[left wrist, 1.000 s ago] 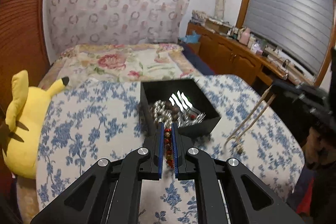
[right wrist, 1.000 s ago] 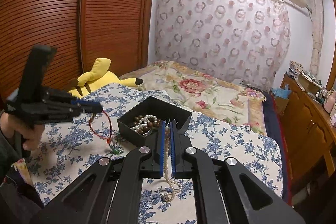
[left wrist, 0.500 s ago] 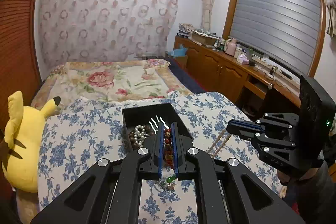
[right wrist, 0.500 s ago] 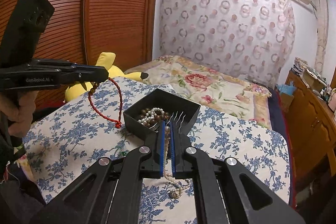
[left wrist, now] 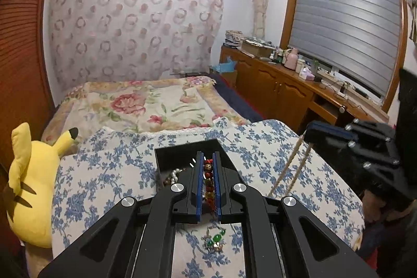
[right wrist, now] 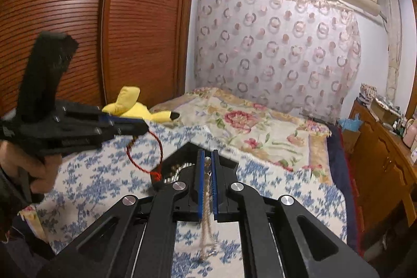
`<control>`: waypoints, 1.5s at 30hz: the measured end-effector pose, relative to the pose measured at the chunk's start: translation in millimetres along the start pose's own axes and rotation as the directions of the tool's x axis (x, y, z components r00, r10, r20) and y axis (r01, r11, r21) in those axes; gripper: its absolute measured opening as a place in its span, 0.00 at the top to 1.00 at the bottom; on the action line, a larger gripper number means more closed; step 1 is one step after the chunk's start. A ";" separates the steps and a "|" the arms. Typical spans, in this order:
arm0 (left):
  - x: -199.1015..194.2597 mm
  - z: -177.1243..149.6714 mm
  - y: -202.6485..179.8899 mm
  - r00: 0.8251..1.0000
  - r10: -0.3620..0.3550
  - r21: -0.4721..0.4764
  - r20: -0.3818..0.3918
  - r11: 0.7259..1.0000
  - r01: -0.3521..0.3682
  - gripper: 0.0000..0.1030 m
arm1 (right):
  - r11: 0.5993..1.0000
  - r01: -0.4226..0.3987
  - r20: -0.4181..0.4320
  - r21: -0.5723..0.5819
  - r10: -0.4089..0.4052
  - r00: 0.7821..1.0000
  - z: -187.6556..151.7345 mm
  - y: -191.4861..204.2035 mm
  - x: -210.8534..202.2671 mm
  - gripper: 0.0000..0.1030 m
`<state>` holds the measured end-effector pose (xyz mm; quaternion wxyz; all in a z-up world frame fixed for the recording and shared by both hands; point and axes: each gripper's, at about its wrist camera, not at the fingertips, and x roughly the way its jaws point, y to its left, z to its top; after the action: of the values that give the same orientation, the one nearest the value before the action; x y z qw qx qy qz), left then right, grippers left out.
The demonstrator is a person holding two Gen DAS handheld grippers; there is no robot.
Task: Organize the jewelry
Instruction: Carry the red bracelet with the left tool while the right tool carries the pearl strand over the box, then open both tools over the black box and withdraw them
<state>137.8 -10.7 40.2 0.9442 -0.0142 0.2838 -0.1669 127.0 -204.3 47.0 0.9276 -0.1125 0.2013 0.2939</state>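
My left gripper (left wrist: pixel 208 156) is shut on a red beaded bracelet (left wrist: pixel 208 181), held above the table; its red cord loop (right wrist: pixel 146 155) hangs from the left gripper (right wrist: pixel 142 125) in the right wrist view. My right gripper (right wrist: pixel 207 154) is shut on a pearl necklace (right wrist: pixel 206 202) that dangles below; the strands (left wrist: pixel 289 168) hang from the right gripper (left wrist: pixel 312 130) in the left wrist view. A black jewelry box (left wrist: pixel 187 151) with pearls inside (left wrist: pixel 173 175) sits on the table just beyond both grippers (right wrist: pixel 179 155).
The table has a blue floral cloth (left wrist: pixel 104 173). A yellow plush toy (left wrist: pixel 28 179) lies at its left edge. A small green-stone piece (left wrist: pixel 215 244) lies on the cloth under my left gripper. A bed (left wrist: pixel 146 106) and wooden cabinets (left wrist: pixel 281 87) stand behind.
Both grippers have risen and tilted up, lifting the bracelet and the pearl necklace higher. The box now sits lower in both views, partly behind the fingers.
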 end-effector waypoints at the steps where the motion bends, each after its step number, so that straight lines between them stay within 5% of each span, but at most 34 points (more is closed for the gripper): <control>1: 2.2 2.8 0.3 1.000 0.006 0.002 0.002 1.000 -0.006 0.94 | 1.000 0.004 0.011 -0.004 -0.004 1.000 7.1 -0.4 -1.0 0.94; 14: 42.6 8.3 16.1 0.998 0.041 -0.021 -0.040 0.999 -0.042 0.94 | 0.999 0.033 0.095 -0.021 -0.031 0.995 77.7 -11.8 11.7 0.94; 27: 81.9 -17.2 33.3 0.992 0.053 -0.058 -0.116 0.997 -0.060 0.94 | 0.996 0.080 0.021 -0.035 -0.079 0.997 81.0 -24.1 64.2 0.94; 37: 89.2 -26.1 35.7 0.989 0.062 -0.061 -0.135 0.996 -0.071 0.93 | 0.994 0.103 0.053 -0.035 -0.101 0.993 103.3 -29.4 69.5 0.94; 39: 87.9 -27.6 36.0 0.988 0.073 -0.056 -0.134 0.995 -0.081 0.88 | 0.992 0.120 0.058 -0.046 -0.117 0.991 107.2 -28.7 70.1 0.94; 45: 75.0 -32.2 35.7 0.989 0.106 -0.037 -0.106 0.993 -0.111 0.45 | 0.989 0.135 0.004 -0.060 -0.135 0.991 97.9 -33.1 92.5 0.94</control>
<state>190.2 1.0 -30.9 0.9353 -0.0102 0.3362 -0.1097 245.6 -152.6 96.8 0.9416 -0.1536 0.1843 0.2363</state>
